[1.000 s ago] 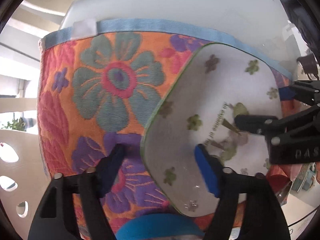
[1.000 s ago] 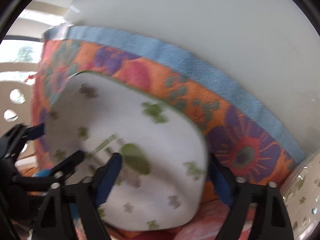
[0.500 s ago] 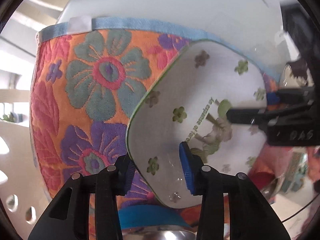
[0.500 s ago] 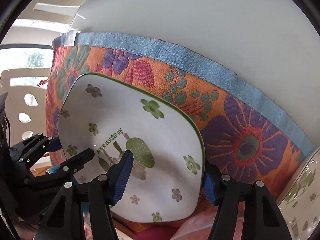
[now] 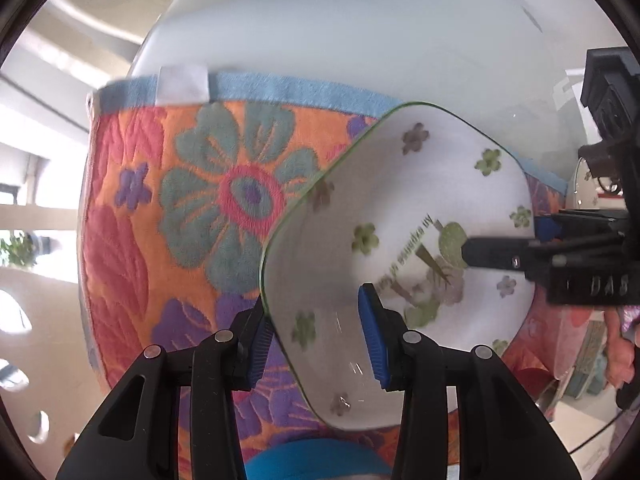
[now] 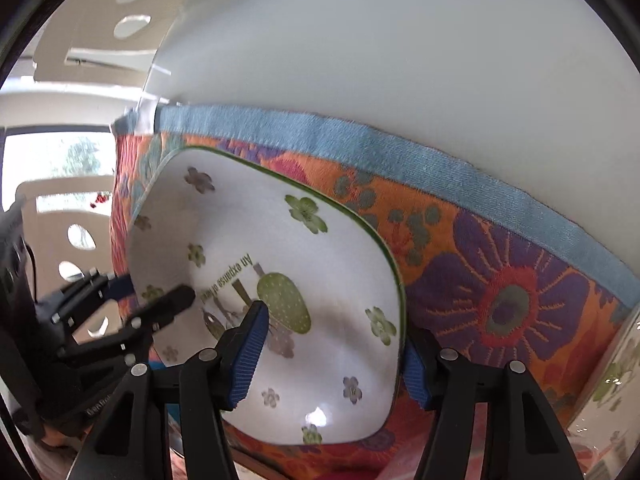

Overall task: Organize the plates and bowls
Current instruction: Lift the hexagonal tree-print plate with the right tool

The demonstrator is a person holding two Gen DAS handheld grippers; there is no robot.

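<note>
Above the floral cloth (image 5: pixel 192 216), square plate (image 5: pixel 400 240) held by both grippers: my left gripper (image 5: pixel 316 344) pinches its near-left edge, right gripper (image 6: pixel 332 352) its right edge. Mid-transfer; next, probably one releases, then stack it.

Our left tool (image 5: pixel 316 338) has closed on the plate (image 5: pixel 400 216) rim; our right tool (image 6: pixel 332 354) likewise.

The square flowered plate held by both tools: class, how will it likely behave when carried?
The plate looks glazed, with a highlight, so probably slippery. It seems rigid and ceramic-like, likely breakable if dropped. The left tool and right tool each straddle an edge, which should limit tilting.
</note>
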